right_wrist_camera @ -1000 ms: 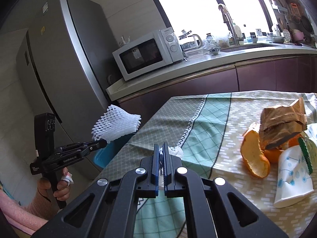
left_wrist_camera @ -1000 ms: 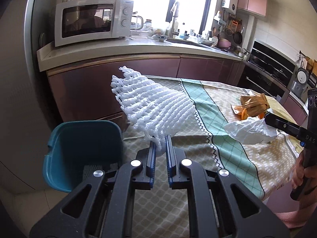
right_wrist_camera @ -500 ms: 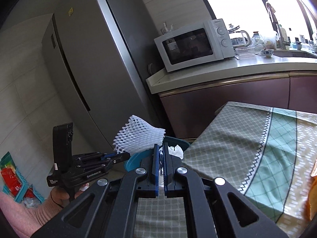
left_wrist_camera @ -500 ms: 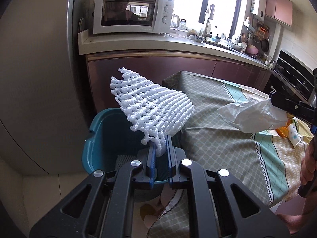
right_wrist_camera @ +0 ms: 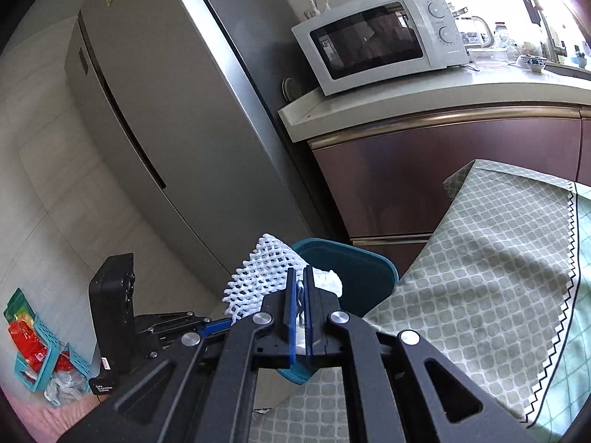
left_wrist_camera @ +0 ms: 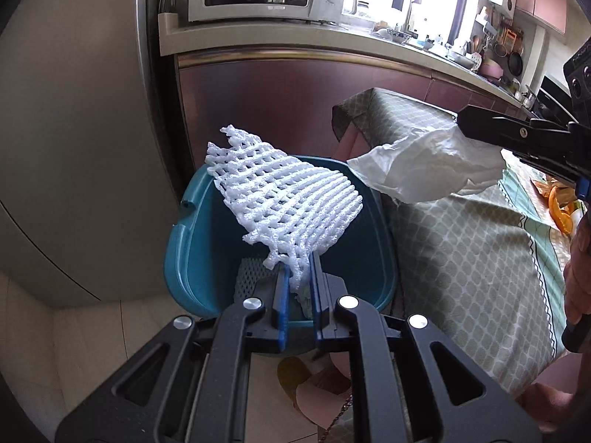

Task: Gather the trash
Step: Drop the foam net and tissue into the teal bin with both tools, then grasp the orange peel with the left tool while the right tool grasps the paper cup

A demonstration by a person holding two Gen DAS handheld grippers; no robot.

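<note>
The left claw (left_wrist_camera: 298, 280) is clamped on a white foam net (left_wrist_camera: 284, 203), holding it above the open teal bin (left_wrist_camera: 192, 254). Just beside the bin, the right claw (right_wrist_camera: 300, 291) is pinched tight on a crumpled white tissue (left_wrist_camera: 428, 170). Orange peel (left_wrist_camera: 559, 212), perhaps with wrappers, lies on the desk (left_wrist_camera: 472, 251) well away from the bin.

Microwave (right_wrist_camera: 380, 40) on counter (right_wrist_camera: 443, 99) – fridge (right_wrist_camera: 166, 129) beside (grey).
</note>
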